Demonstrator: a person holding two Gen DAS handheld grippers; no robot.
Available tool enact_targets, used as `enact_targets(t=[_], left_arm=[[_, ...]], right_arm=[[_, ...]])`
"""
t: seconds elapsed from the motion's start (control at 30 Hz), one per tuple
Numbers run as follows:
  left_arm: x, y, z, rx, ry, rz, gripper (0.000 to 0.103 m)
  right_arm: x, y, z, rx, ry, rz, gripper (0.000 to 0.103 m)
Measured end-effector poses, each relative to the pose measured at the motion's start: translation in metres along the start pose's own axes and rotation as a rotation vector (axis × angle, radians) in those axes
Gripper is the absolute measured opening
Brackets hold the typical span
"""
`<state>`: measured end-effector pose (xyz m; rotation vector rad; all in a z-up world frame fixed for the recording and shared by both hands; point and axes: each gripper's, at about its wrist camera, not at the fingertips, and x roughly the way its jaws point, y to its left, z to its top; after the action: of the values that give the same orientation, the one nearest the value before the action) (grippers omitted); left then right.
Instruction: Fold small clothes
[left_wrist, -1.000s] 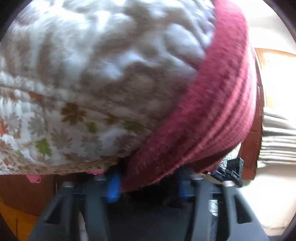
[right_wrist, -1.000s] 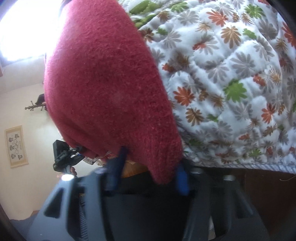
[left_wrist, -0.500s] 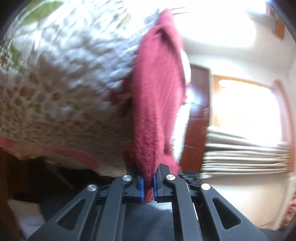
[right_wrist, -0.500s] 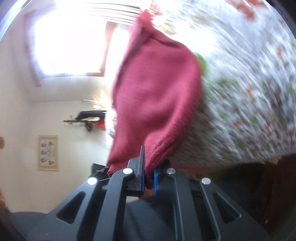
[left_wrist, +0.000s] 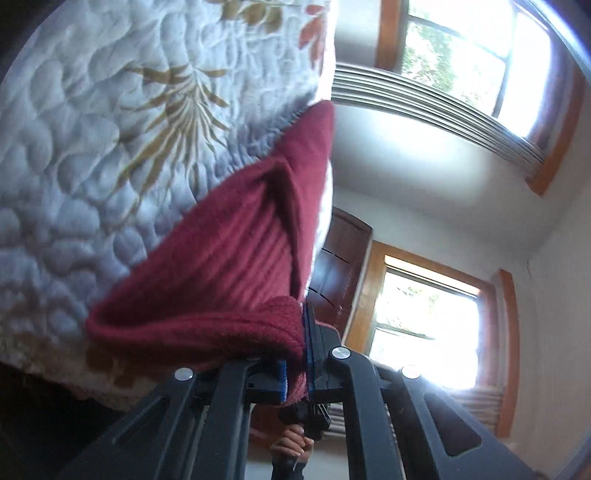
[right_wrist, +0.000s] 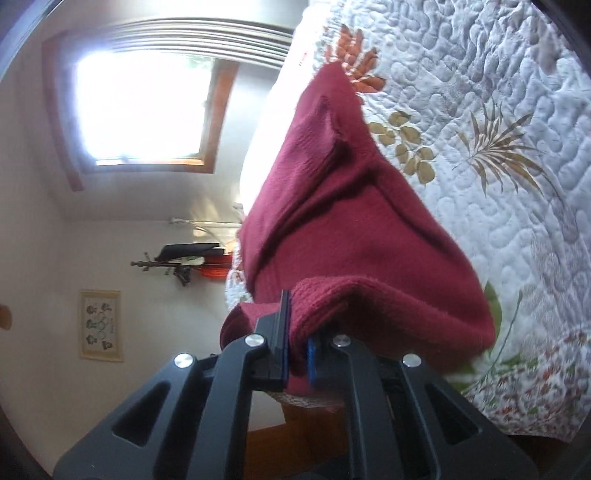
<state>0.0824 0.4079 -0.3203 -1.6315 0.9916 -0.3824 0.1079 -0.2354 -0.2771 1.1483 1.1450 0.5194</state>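
A: Gripping check first. The left gripper (left_wrist: 295, 373), black with blue pads, is clamped on a bunched edge of the dark red knitted garment (left_wrist: 236, 266); the fabric is pinched between the pads at lower centre of the left wrist view.

B: Right side?

A: Same. The right gripper (right_wrist: 297, 363) is clenched on the red knit (right_wrist: 354, 229); a fold sits squeezed between its blue pads at lower centre of the right wrist view.

B: Where is the garment?

A: Stretched up from both sets of jaws toward frame centre, against the white quilted bedspread with brown leaf print (left_wrist: 110, 147). In the left view the bedspread fills the upper left and the knit runs diagonally from lower left up to a point at top centre. In the right view the bedspread (right_wrist: 498, 147) fills the right side and the knit rises in a cone shape to upper centre. How much of the far end lies on the quilt, cannot tell.

B: Background?

A: Left view: bright wood-framed window (left_wrist: 424, 325) at centre right, dark wooden door (left_wrist: 340, 258) beside it, a hand (left_wrist: 291, 445) at bottom centre below the jaws, holding something black. Right view: bright window (right_wrist: 144, 107) at upper left, framed picture (right_wrist: 100, 325) on the wall at left.
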Motion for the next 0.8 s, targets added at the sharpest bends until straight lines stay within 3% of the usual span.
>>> enact_targets(t=[0.07, 0.13, 0.17, 0.2, 0.23, 0.27, 0.33, 0.43, 0.5, 0.67, 0.73, 0.8], left_arm=[[-0.002, 0.004, 0.008, -0.019, -0.02, 0.011, 0.008], [-0.007, 0.003, 0.01, -0.029, -0.056, 0.011, 0.015], [-0.012, 0.002, 0.01, -0.028, -0.076, 0.011, 0.025], [-0.017, -0.001, 0.01, -0.024, -0.093, 0.01, 0.04], [-0.025, -0.005, 0.008, -0.012, -0.109, 0.01, 0.047], [-0.031, -0.011, 0.007, 0.012, -0.124, 0.02, 0.055], [-0.04, -0.023, 0.003, 0.076, -0.141, 0.056, 0.058], [-0.041, -0.05, -0.005, 0.221, -0.159, 0.185, 0.069], [-0.035, -0.07, -0.014, 0.354, -0.144, 0.334, 0.075], [0.001, -0.092, -0.019, 0.617, -0.05, 0.675, 0.086], [0.013, -0.09, -0.011, 0.658, -0.009, 0.754, 0.086], [0.027, -0.084, 0.003, 0.668, 0.031, 0.783, 0.087]], right_arm=[[0.007, -0.007, 0.004, 0.005, 0.016, -0.033, 0.015], [0.006, -0.008, 0.009, -0.001, 0.023, -0.02, 0.023], [0.004, -0.008, 0.012, -0.005, 0.021, -0.015, 0.027], [-0.002, -0.006, 0.015, -0.014, 0.02, -0.01, 0.038], [-0.007, -0.004, 0.018, -0.031, 0.021, -0.012, 0.044], [-0.012, -0.002, 0.02, -0.05, 0.022, -0.022, 0.045], [-0.021, 0.0, 0.027, -0.084, 0.033, -0.04, 0.045], [-0.028, 0.002, 0.034, -0.17, 0.059, -0.125, 0.045], [-0.023, 0.002, 0.035, -0.23, 0.098, -0.183, 0.045], [0.015, -0.003, 0.034, -0.368, 0.198, -0.312, 0.059], [0.031, -0.006, 0.033, -0.393, 0.22, -0.347, 0.061], [0.042, -0.006, 0.031, -0.406, 0.232, -0.363, 0.063]])
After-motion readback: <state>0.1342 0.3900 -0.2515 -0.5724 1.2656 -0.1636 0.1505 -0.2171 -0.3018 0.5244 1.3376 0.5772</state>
